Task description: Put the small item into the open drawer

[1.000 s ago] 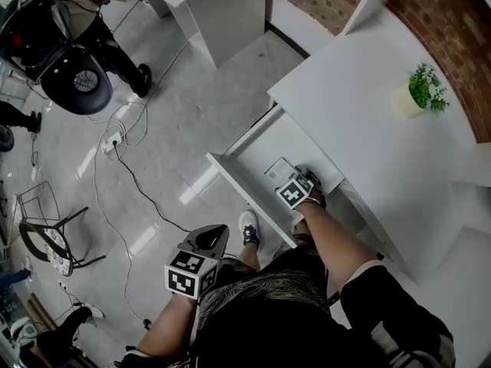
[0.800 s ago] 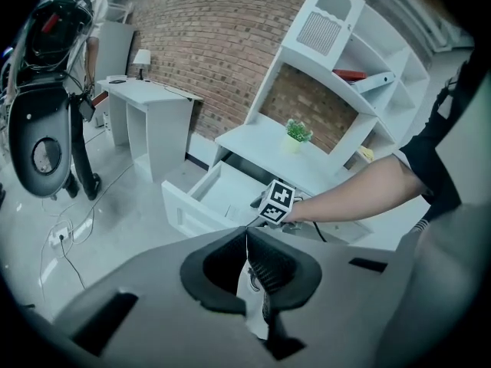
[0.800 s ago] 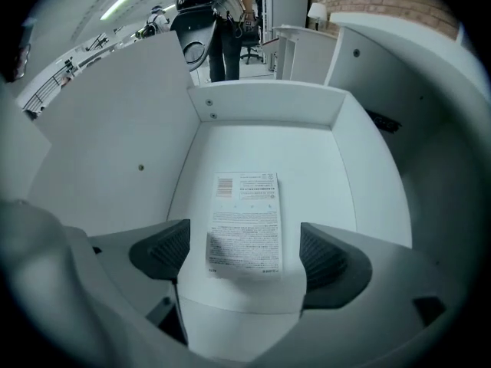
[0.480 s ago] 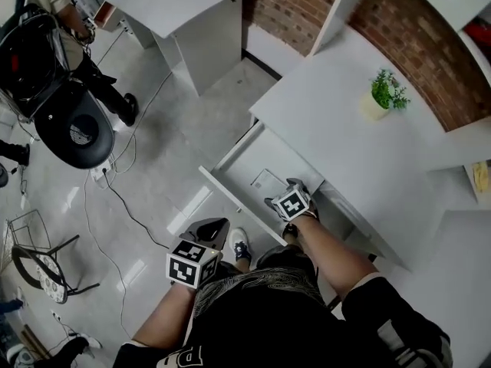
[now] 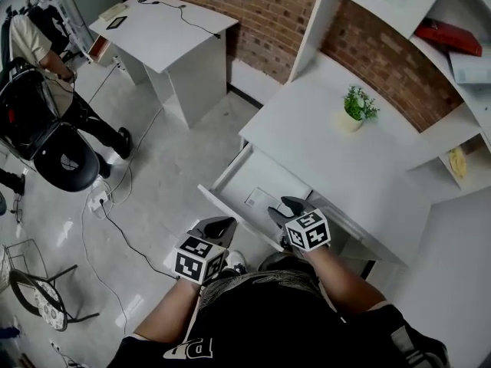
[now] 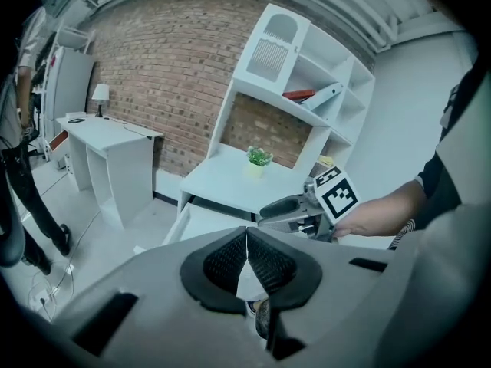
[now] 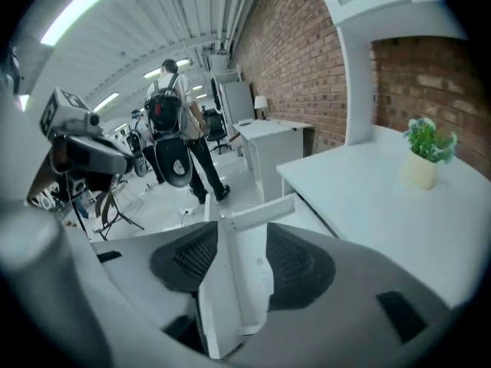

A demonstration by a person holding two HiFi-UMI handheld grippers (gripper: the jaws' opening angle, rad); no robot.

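Observation:
The white drawer [image 5: 230, 176] stands pulled out from under the white desk [image 5: 307, 140]. A small flat white item [image 5: 258, 198] lies on the drawer's floor. My right gripper [image 5: 282, 210] hovers above the drawer's near end, clear of the item. Its jaws have just been closing and stand apart with nothing between them. In the right gripper view only the drawer [image 7: 253, 215] shows through the gap of the right gripper [image 7: 238, 240]. My left gripper [image 5: 217, 227] hangs left of the drawer front, shut and empty. In its own view the left gripper [image 6: 247, 236] has its pads meeting.
A small potted plant [image 5: 354, 107] stands on the desk, under a shelf unit with a red book [image 5: 445, 35]. A second white desk [image 5: 161, 29] is at the far left. A person by a black chair [image 5: 57, 156], floor cables [image 5: 107, 205] and a wire stool [image 5: 34, 294] lie left.
The right gripper has lifted up out of the drawer, leaving the small item inside, and its jaws stand closer together. The left gripper has risen a little.

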